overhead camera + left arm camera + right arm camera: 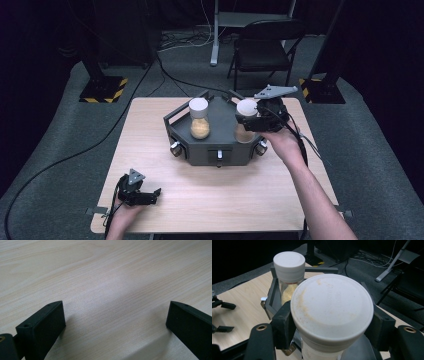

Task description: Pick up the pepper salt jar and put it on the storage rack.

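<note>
So the biggest thing here is the light wood table, sitting on grey carpet with loads of bare tabletop along the front and the left side. Behind it, well apart, there's a black folding chair and a pale stand leg, plus two dark posts on hazard-striped bases at the far left and right.

In the back half of the table sits a dark grey angular tray with low rails round its far edge and knobs along the front face. Two jars stand upright in it, long axis straight up, white caps on top.

The right jar is the one being handled: the right gripper has its jaws pinching it just under the white cap, one black pad on each side. The cap has orangey smudges on it. It stands at the tray's right side, close to the rail.

The left jar, with yellowish powder in the bottom, stands near it toward the tray's middle, not touching, so that's the closest thing in the way on that side.

Smallest bit: the left gripper rests down at the table's front left corner, jaws spread wide with only bare wood between them.
</note>
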`<state>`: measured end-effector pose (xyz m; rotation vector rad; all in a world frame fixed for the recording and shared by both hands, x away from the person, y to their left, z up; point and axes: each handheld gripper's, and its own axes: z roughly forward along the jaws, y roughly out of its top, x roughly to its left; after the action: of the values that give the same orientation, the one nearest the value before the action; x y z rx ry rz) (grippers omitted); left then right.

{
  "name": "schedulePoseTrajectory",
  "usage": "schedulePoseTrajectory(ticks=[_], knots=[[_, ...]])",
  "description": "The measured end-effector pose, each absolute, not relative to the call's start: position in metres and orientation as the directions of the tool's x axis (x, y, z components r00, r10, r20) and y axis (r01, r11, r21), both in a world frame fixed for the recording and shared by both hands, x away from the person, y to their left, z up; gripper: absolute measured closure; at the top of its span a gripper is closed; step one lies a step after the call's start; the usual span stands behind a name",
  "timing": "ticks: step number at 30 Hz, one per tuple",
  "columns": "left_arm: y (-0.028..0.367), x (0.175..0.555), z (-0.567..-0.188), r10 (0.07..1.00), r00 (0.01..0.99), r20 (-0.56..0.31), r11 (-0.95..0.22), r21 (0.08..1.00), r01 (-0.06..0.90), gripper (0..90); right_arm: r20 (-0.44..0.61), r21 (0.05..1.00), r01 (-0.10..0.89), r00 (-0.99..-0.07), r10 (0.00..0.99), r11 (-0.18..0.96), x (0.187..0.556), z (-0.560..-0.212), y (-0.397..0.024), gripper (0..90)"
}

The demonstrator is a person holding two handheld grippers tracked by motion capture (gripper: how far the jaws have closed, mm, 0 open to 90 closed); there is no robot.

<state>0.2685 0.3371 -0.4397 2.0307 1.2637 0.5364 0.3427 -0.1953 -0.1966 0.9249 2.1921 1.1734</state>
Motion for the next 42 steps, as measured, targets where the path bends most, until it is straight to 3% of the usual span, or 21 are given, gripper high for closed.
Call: schedulePoseTrajectory(ticks=[19, 35, 42], knots=[[0.337, 0.268, -0.44, 0.896, 0.444, -0.007, -0.3, 0.727, 0.617, 2.1, -0.058, 0.835, 0.43, -0.551, 0.833, 0.342, 0.392, -0.22, -0.16, 32.8], [0.337, 0.269, -0.44, 0.895, 0.445, -0.008, -0.301, 0.727, 0.617, 1.9, -0.001, 0.821, 0.489, -0.515, 0.857, 0.296, 0.41, -0.23, -0.166, 32.4], [0.337, 0.269, -0.44, 0.895, 0.445, -0.007, -0.301, 0.727, 0.617, 1.9, 0.01, 0.848, 0.458, -0.52, 0.854, 0.269, 0.398, -0.224, -0.178, 12.8]])
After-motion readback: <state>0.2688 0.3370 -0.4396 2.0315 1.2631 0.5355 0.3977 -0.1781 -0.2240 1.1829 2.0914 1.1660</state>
